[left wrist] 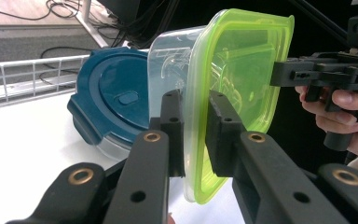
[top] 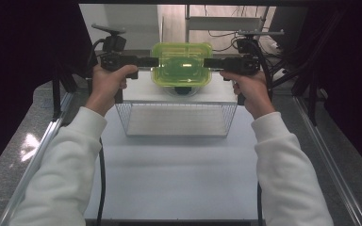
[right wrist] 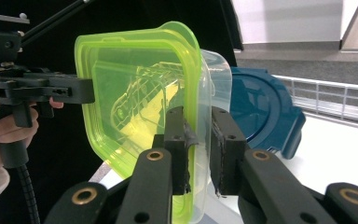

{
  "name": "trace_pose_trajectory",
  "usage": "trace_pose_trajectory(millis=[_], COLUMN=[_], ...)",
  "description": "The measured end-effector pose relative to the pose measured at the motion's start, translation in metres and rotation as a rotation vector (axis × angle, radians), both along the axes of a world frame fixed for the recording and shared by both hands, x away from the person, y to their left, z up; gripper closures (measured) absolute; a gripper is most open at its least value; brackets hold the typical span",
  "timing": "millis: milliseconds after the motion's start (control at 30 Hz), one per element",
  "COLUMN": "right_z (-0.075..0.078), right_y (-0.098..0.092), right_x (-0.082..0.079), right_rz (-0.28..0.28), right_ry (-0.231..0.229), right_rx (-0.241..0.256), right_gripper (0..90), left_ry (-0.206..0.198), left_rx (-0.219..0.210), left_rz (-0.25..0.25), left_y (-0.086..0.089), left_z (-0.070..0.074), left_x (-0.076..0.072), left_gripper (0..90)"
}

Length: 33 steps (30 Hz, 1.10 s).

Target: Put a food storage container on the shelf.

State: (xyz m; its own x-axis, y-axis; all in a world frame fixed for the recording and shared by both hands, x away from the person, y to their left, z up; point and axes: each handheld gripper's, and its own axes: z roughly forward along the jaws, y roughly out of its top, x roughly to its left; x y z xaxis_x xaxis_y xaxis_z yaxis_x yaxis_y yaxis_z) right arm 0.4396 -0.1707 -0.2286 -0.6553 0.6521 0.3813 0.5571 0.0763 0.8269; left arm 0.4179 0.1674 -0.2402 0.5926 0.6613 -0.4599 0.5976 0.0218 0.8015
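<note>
High view: one clear container with a yellow-green lid (top: 181,64) is held up in the air above the far part of the white table (top: 179,179), between two grippers. The left gripper (top: 154,61) clamps the lid's left edge, and the right gripper (top: 207,62) clamps its right edge. Both of the person's hands are raised to the same height, the left hand (top: 107,82) and the right hand (top: 249,87) each wrapped around a gripper handle, with white sleeves running back to the near edge. One wire basket (top: 176,117) stands on the table just near of and below the container. One dark round thing shows under the container, mostly hidden.

Left gripper view: the left gripper (left wrist: 196,135) is closed narrow on the rim of the container (left wrist: 233,84), one jaw on the clear body side and one on the lid side. At the far edge of the lid the other gripper (left wrist: 284,74) bites on. One dark blue round lidded container (left wrist: 114,100) sits on the table behind.

Right gripper view: the right gripper (right wrist: 199,149) is likewise closed narrow on the rim of the container (right wrist: 140,93), with the left gripper (right wrist: 86,91) pinching the opposite edge. The blue container (right wrist: 261,109) stands behind on the table, beside the white basket rail (right wrist: 326,95). No writing can be read on any of them.
</note>
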Motion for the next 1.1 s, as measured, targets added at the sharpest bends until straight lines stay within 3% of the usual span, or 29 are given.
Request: trace_pose_trajectory(millis=[100, 333, 400, 600, 733, 900, 1100], right_z=[0.000, -0.008, -0.012, -0.022, -0.029, -0.036, -0.039], right_y=[0.001, 0.004, 0.004, -0.001, -0.001, 0.001, 0.002], right_x=[0.008, 0.028, 0.034, 0.055, 0.064, 0.070, 0.071], right_rz=[-0.014, -0.037, -0.045, -0.057, -0.074, -0.093, -0.111], right_ry=[0.024, 0.099, 0.120, 0.205, 0.249, 0.276, 0.283], right_rx=[0.004, 0.004, 0.016, 0.139, 0.169, 0.193, 0.217], right_gripper=[78.3, 78.1, 78.1, 76.3, 74.2, 71.6, 68.6], left_ry=[0.014, 0.095, 0.108, 0.151, 0.187, 0.203, 0.198], left_rx=[0.007, -0.019, -0.055, -0.124, -0.169, -0.198, -0.186], left_rz=[0.005, 0.023, 0.027, 0.037, 0.051, 0.052, 0.051], left_y=[-0.001, 0.002, 0.003, 0.008, 0.009, 0.011, 0.009], left_z=[0.000, -0.014, -0.016, -0.022, -0.030, -0.037, -0.041], left_x=[0.007, 0.032, 0.036, 0.051, 0.062, 0.068, 0.069], left_gripper=[78.9, 79.3, 79.1, 78.1, 75.9, 72.8, 68.3])
